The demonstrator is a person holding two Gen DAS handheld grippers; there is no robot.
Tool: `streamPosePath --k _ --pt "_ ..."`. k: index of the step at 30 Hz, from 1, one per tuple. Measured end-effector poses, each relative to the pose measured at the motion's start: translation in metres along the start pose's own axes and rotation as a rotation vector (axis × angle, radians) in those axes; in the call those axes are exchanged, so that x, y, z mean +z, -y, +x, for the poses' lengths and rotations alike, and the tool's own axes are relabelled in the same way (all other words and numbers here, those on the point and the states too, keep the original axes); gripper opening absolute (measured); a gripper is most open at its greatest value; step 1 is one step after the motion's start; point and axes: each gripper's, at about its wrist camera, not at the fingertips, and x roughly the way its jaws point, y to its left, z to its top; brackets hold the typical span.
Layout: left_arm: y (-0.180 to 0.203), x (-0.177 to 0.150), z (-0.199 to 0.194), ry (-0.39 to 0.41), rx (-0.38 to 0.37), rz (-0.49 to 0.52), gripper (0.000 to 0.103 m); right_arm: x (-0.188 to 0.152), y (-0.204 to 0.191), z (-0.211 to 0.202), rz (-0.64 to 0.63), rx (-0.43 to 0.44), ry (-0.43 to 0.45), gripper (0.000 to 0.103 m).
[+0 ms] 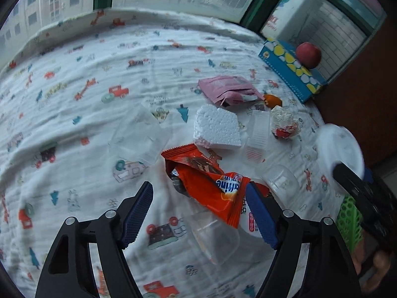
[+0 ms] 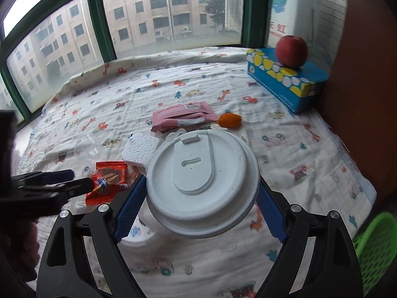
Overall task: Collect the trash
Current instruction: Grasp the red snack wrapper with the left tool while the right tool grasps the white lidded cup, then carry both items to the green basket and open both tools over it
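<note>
Trash lies on a patterned cloth. My left gripper (image 1: 198, 213) is open, its jaws on either side of an orange snack wrapper (image 1: 208, 181) and a clear plastic cup (image 1: 213, 236) lying under it. My right gripper (image 2: 198, 193) is shut on a white lidded paper cup (image 2: 201, 183) and holds it above the cloth; the cup also shows in the left wrist view (image 1: 340, 149). Further back lie a white foam block (image 1: 217, 129), a pink wrapper (image 1: 228, 88), a ridged clear tub (image 1: 258, 134), a crumpled red-white wrapper (image 1: 284, 121) and an orange peel (image 2: 230, 120).
A green mesh basket (image 2: 374, 245) sits at the right edge, also seen in the left wrist view (image 1: 349, 221). A blue tissue box (image 2: 285, 84) with a red apple (image 2: 291, 51) on it stands at the back right by a brown wall. Windows run behind.
</note>
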Motion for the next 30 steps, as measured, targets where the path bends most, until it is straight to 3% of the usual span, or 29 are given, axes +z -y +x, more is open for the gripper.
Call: streamPosePath --k 7,11,15,21,30 --pt "0.000 0.008 0.027 -0.066 -0.001 -0.070 0.067 -0.024 0.034 -0.044 0.086 -0.022 0.049 0.084" --pt "0.000 0.009 0.030 -0.074 -0.021 -0.101 0.051 -0.043 0.052 -0.063 0.140 -0.042 0.065 0.084" --pt "0.000 0.007 0.029 -0.073 -0.046 -0.115 0.029 -0.061 0.067 -0.078 0.174 -0.074 0.070 0.084" --pt "0.001 0.003 0.023 -0.063 -0.069 -0.123 0.013 -0.082 0.089 -0.096 0.226 -0.117 0.072 0.084" --pt "0.020 -0.013 -0.018 0.000 -0.099 -0.061 0.009 -0.110 0.111 -0.120 0.289 -0.164 0.087 0.084"
